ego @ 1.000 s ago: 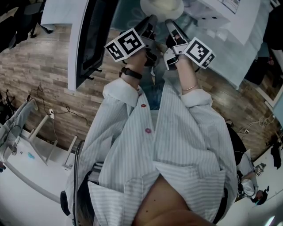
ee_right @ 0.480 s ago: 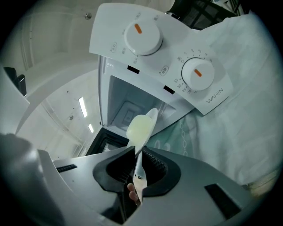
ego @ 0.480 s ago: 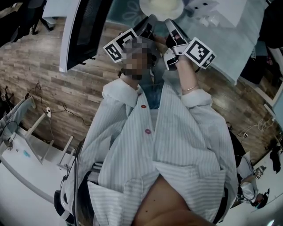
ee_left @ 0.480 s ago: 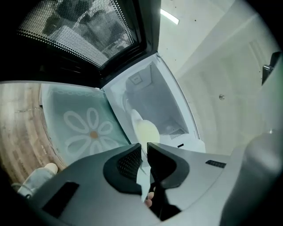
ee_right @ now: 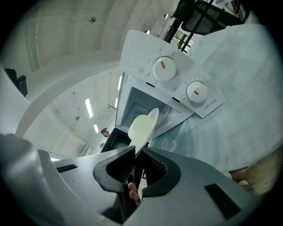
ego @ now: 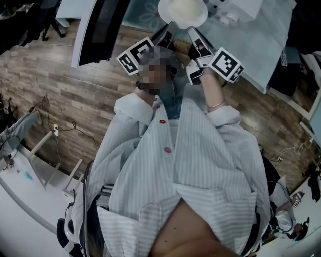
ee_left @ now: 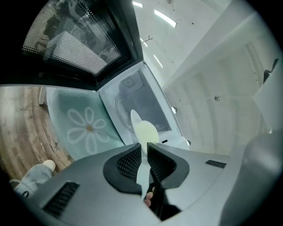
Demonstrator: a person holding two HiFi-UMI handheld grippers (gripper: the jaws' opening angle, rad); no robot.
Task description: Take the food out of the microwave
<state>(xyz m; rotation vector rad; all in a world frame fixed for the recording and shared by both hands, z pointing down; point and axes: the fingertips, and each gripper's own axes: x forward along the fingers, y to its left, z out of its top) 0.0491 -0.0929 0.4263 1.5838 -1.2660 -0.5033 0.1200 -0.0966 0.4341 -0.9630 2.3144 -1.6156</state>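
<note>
We had the plate of food [ego: 183, 11] gripped from both sides. The left hand-held gripper [ego: 169, 26] was clenched on its left rim and the right hand-held gripper [ego: 192, 30] on its right rim, each pair of jaws pinching the thin edge. In both gripper views the plate ran edge-on out from the pads, with pale food heaped on it. It hung in the air just in front of the microwave [ee_right: 164, 73], whose door [ego: 95, 30] stood swung open at the left, and the cavity lay on the far side of the plate. Below was the cloth-covered counter [ee_left: 84, 128].

We judged the step in hand to be the carry-out, with the plate seemingly clear of the cavity. The next move called for holding both grips level and matched, drawing the plate nearer, and lowering it onto a bare patch of the counter before letting go.
</note>
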